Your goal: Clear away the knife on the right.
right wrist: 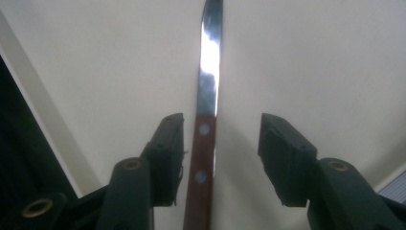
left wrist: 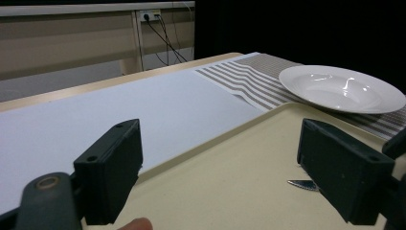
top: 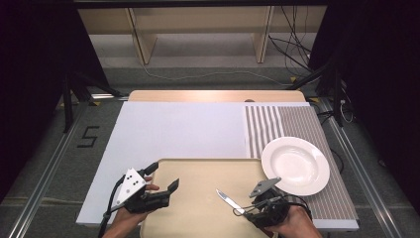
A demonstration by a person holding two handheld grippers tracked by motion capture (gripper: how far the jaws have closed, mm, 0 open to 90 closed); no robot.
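Knife (right wrist: 207, 120): steel blade, reddish handle, 2 rivets, probably wood.

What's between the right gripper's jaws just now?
The knife's wooden handle, lying on the tray, jaws apart from it, as the right gripper view shows.

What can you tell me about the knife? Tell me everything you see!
The knife has a shiny steel blade and a reddish-brown handle that looks like wood, with two round silver rivets. It lies flat on the beige tray, blade tip pointing away from the person. Its handle sits between the open jaws of the right gripper; the left one is close beside it, the other stands apart.
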